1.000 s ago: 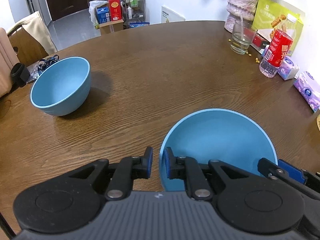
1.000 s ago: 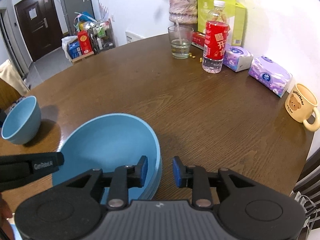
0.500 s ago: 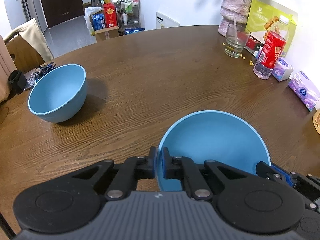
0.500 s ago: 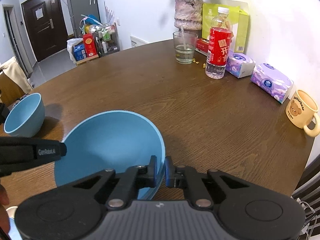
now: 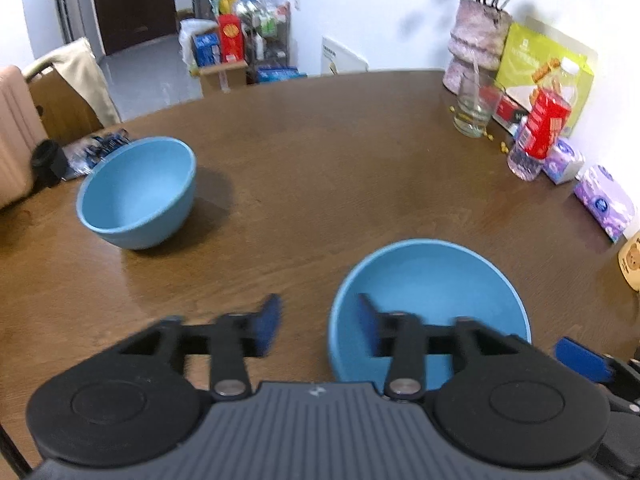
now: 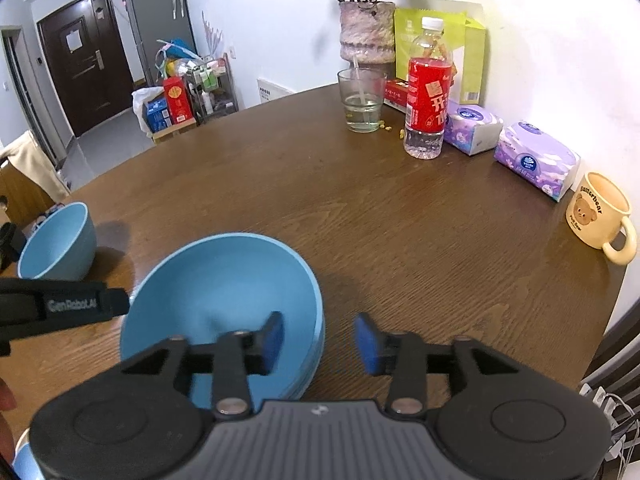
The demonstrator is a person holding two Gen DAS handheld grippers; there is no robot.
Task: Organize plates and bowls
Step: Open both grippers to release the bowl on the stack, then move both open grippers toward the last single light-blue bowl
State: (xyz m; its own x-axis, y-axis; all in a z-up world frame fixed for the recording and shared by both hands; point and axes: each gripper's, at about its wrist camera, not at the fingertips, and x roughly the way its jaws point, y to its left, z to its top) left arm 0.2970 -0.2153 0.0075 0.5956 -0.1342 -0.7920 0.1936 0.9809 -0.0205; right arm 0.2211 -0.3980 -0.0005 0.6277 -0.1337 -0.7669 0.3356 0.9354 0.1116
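A wide blue bowl (image 5: 432, 280) sits on the brown table (image 5: 320, 160) close in front of me; its right edge shows layered rims, as if stacked. My left gripper (image 5: 319, 326) straddles its left rim, jaws opening, pads off the rim. My right gripper (image 6: 319, 342) straddles the right rim of the same bowl (image 6: 224, 288), jaws likewise opening and clear of it. A second, deeper blue bowl (image 5: 136, 192) stands alone at the far left, also seen in the right wrist view (image 6: 56, 244). The left gripper's finger (image 6: 64, 306) reaches in from the left.
Along the right edge by the wall stand a vase (image 6: 366, 32), a glass of water (image 6: 362, 100), a red-labelled bottle (image 6: 428, 92), tissue packs (image 6: 536, 158) and a bear mug (image 6: 600, 210). A chair (image 5: 68, 80) is beyond the far-left edge.
Half a second ago both grippers were shut on the near bowl's rim. Both have now opened off it, and the bowl rests on the table.
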